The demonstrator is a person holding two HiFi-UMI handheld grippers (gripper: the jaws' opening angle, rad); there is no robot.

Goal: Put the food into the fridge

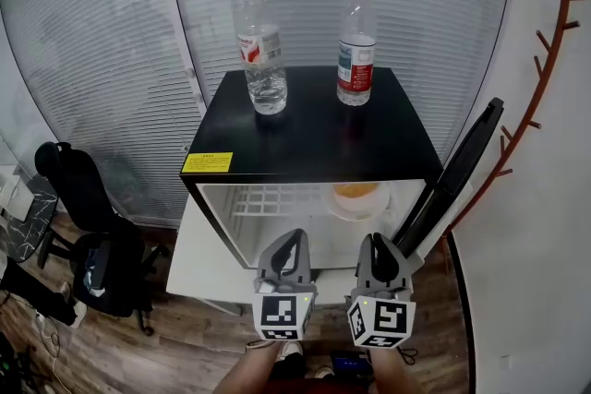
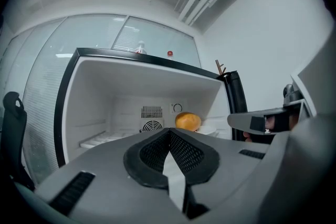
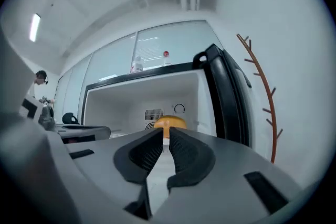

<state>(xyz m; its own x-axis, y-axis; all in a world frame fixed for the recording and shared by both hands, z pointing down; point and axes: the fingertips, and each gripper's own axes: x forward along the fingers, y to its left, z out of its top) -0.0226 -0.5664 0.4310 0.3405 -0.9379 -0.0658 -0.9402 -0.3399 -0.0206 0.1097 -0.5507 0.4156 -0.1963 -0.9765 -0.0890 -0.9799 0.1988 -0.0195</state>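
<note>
A small black fridge (image 1: 305, 148) stands with its door (image 1: 459, 169) swung out to the right. On its white shelf lies an orange round food (image 1: 355, 191) on a white plate (image 1: 362, 206). My left gripper (image 1: 294, 242) and right gripper (image 1: 377, 246) hover side by side just in front of the fridge opening, both shut with nothing in them. The left gripper view shows its jaws (image 2: 169, 131) met at the tip, with the orange food (image 2: 188, 121) beyond them. In the right gripper view the jaws (image 3: 165, 131) point straight at the food (image 3: 169, 122).
Two clear water bottles stand on the fridge top, one without a cap (image 1: 263, 51) and one with a red cap (image 1: 355, 46). A black office chair (image 1: 92, 244) is at the left. A brown coat rack (image 1: 540, 97) runs up the right wall.
</note>
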